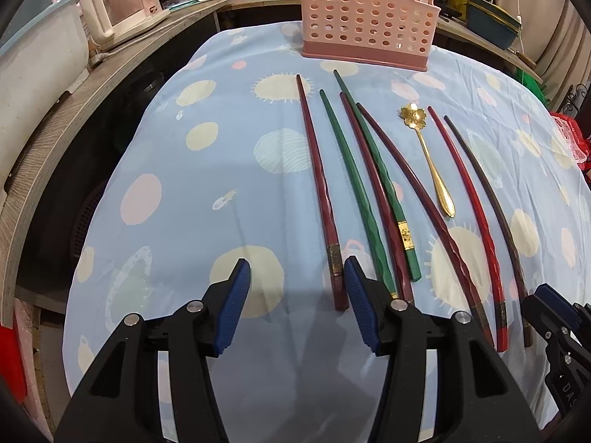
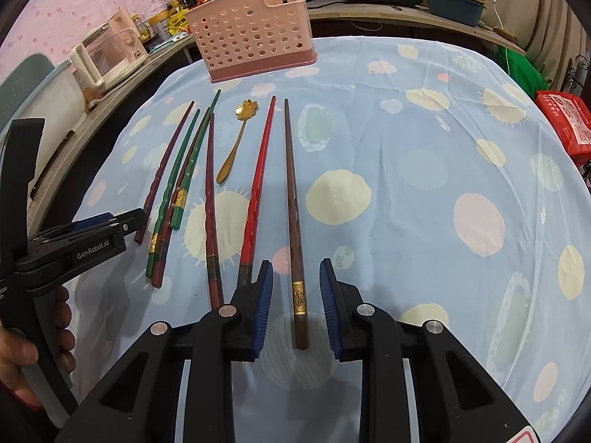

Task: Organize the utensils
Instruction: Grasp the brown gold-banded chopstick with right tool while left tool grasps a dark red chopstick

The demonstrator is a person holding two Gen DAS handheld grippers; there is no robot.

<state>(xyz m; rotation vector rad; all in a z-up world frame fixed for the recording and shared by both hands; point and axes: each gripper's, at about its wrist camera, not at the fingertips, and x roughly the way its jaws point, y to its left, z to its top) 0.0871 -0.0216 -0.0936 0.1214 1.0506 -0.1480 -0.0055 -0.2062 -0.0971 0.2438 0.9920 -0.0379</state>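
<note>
Several chopsticks lie side by side on the blue patterned tablecloth [image 1: 207,199]: dark red [image 1: 317,184], green [image 1: 351,192], bright red [image 2: 256,184] and brown [image 2: 292,214] ones. A gold spoon [image 1: 430,158] with a flower-shaped bowl lies among them; it also shows in the right wrist view [image 2: 232,144]. A pink perforated utensil holder [image 1: 364,18] stands upright at the table's far side, also in the right wrist view [image 2: 255,31]. My left gripper [image 1: 297,277] is open and empty, near the leftmost dark red chopstick's end. My right gripper [image 2: 296,273] is open, its jaws on either side of the brown chopstick's handle end.
A wooden counter [image 1: 55,140] curves along the left with a kettle [image 1: 122,3], jars and a white bin. Pots and a blue tub [image 2: 454,3] stand behind the table. A red bag [image 2: 565,122] lies at the right edge.
</note>
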